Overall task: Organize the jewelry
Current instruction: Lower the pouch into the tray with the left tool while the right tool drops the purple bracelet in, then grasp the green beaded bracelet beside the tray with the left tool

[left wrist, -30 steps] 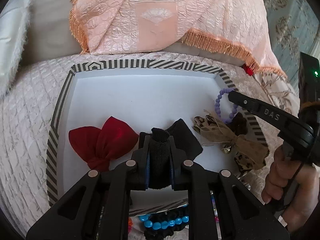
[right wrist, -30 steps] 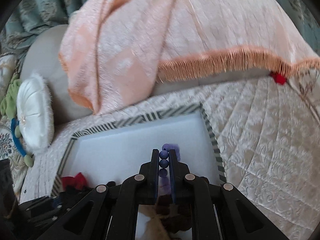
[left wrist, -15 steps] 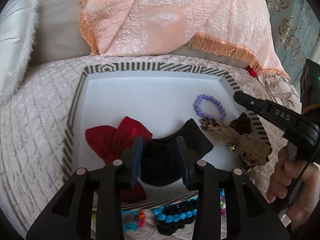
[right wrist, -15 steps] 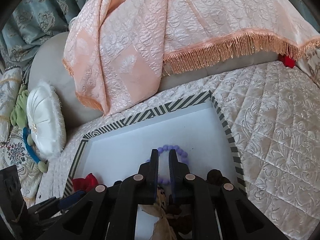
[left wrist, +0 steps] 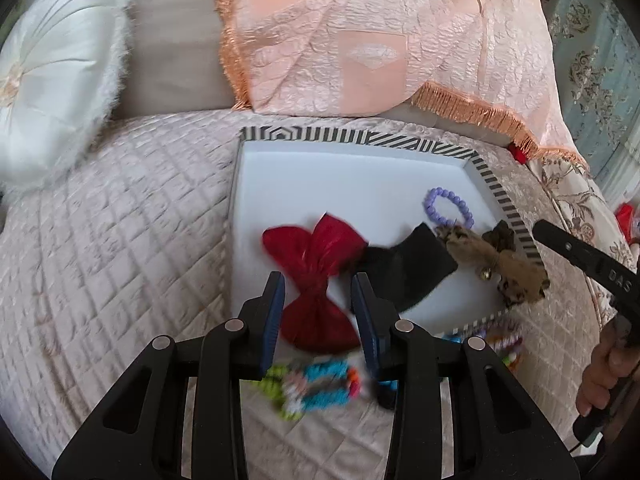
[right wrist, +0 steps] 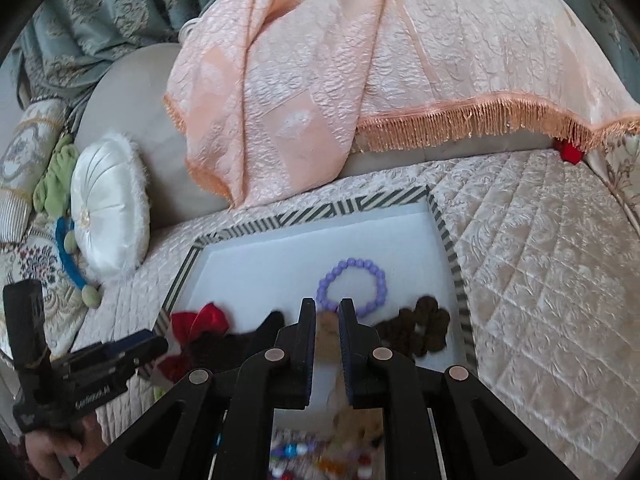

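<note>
A white tray with a striped rim (left wrist: 360, 138) (right wrist: 320, 210) lies on the quilted bed. In it are a red bow (left wrist: 316, 256) (right wrist: 200, 320), a black cloth piece (left wrist: 404, 272), a purple bead bracelet (left wrist: 448, 208) (right wrist: 352, 286), a leopard-print bow with a small bell (left wrist: 500, 264) and a dark brown scrunchie (right wrist: 420, 332). My left gripper (left wrist: 318, 280) hangs open above the tray's near left side, with nothing between its jaws. My right gripper (right wrist: 327, 306) is shut and empty, just short of the bracelet. Blurred colourful bead bracelets (left wrist: 312, 384) (right wrist: 304, 452) lie on the quilt in front of the tray.
A peach fringed throw (left wrist: 360, 40) drapes over the backrest behind the tray. A white round cushion (left wrist: 52, 92) (right wrist: 108, 208) sits to the left, with a blue headband (right wrist: 68, 256) beside it. Quilted cover (left wrist: 120, 240) surrounds the tray.
My left jaws opened and let go of the black cloth, which now lies in the tray. The purple bracelet left my right gripper and rests in the tray. Both grippers drew back and rose.
</note>
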